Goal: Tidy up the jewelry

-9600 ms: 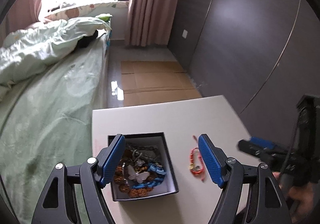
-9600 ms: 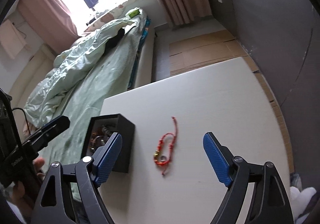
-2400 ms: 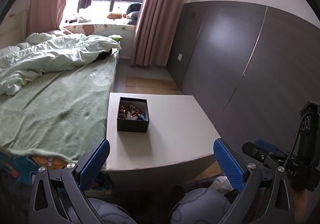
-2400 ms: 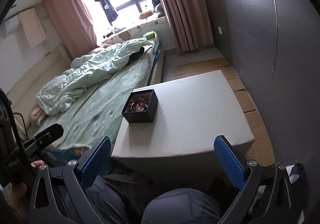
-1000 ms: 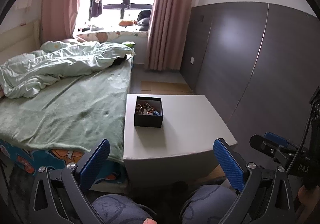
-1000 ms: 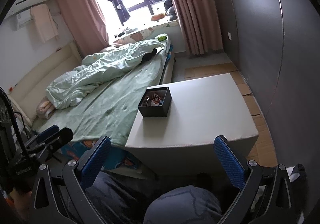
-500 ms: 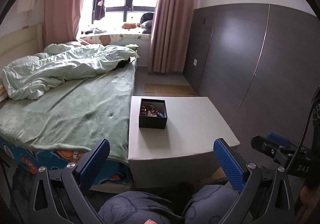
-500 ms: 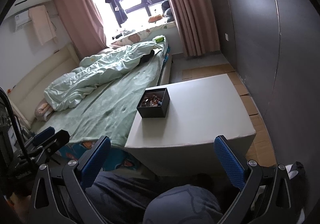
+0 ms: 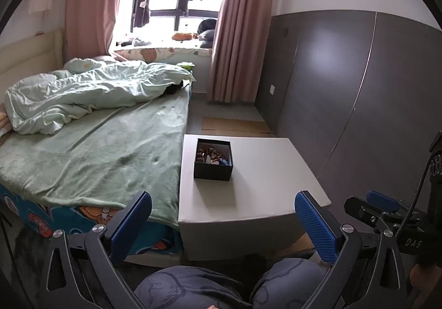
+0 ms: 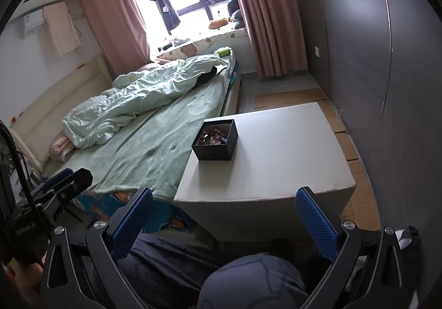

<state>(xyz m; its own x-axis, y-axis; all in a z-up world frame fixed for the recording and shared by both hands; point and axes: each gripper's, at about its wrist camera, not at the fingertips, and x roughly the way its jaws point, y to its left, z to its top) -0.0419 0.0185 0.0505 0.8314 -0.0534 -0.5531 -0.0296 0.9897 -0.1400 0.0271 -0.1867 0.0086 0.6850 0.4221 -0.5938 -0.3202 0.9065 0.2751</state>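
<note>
Jewelry [image 9: 211,154] – seemingly beads, chains – heaped in black box [image 9: 212,170] on table [image 9: 262,170]; both tools spread wide, empty.

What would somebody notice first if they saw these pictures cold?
Probably the small black box full of mixed jewelry, alone on the white table near the edge by the bed. Next, the wide bed on the left with its rumpled pale green duvet, and the bright window at the back with dark clothes hanging in it. In the foreground, the left gripper and right gripper both gape open and empty.
</note>
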